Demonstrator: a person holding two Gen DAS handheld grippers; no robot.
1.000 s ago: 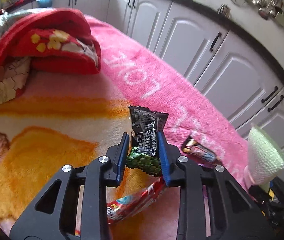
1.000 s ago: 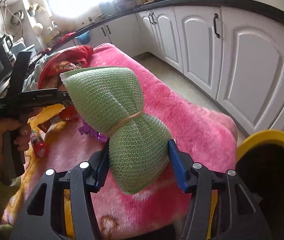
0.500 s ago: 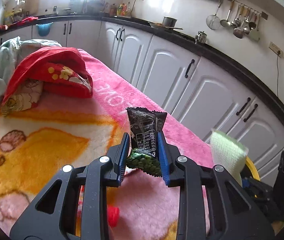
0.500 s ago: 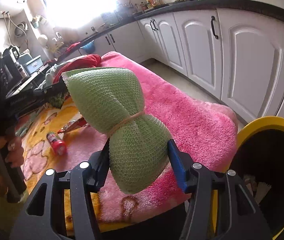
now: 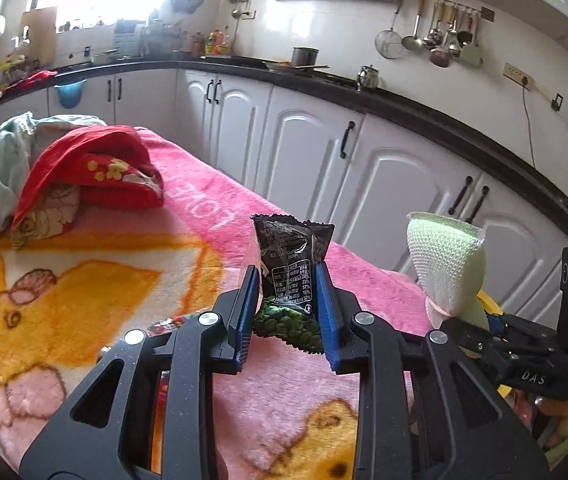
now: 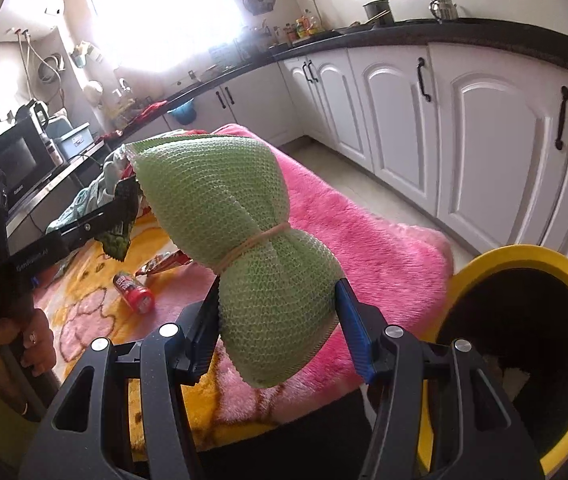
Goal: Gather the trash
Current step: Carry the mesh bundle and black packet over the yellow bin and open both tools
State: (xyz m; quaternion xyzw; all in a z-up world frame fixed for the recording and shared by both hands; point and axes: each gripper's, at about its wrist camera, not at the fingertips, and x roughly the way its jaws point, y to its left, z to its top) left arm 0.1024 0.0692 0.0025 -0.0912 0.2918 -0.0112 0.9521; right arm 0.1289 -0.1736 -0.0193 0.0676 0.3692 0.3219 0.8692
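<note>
Trash was held in both tongs at once. A black snack packet (image 5: 292, 264), printed with green peas at its lower end, stood upright between the blue pads of the left tongs (image 5: 288, 312), which were clamped on its sides; it hung above the near right part of a pink and yellow blanket (image 5: 83, 280). To its right in the left wrist view rose a pale green foam net (image 5: 444, 256), and the right wrist view showed that net (image 6: 243, 248) pinched at its waist by a rubber band (image 6: 255, 242) and gripped at its lower bulb by the right tongs (image 6: 277, 320), its upper bulb flaring toward the far left. Near and to the right of the net stood a yellow bin (image 6: 524, 256) with a dark inside, close beside the blanket's edge. On the blanket lay more litter: a small red bottle (image 6: 133, 294) on its side and a red wrapper (image 6: 163, 262) just beyond it. A person's hand (image 6: 23, 344) in a green sleeve held the left tool's handle at the left of the right wrist view. Farther off, a heap of red cloth (image 5: 91, 172) sat at the blanket's far left end. White cabinets (image 5: 308, 152) under a black worktop (image 5: 404, 100) ran along the right side, with ladles (image 5: 440, 36) hung on the wall above, and a microwave (image 6: 15, 160) stood at the far left.
</note>
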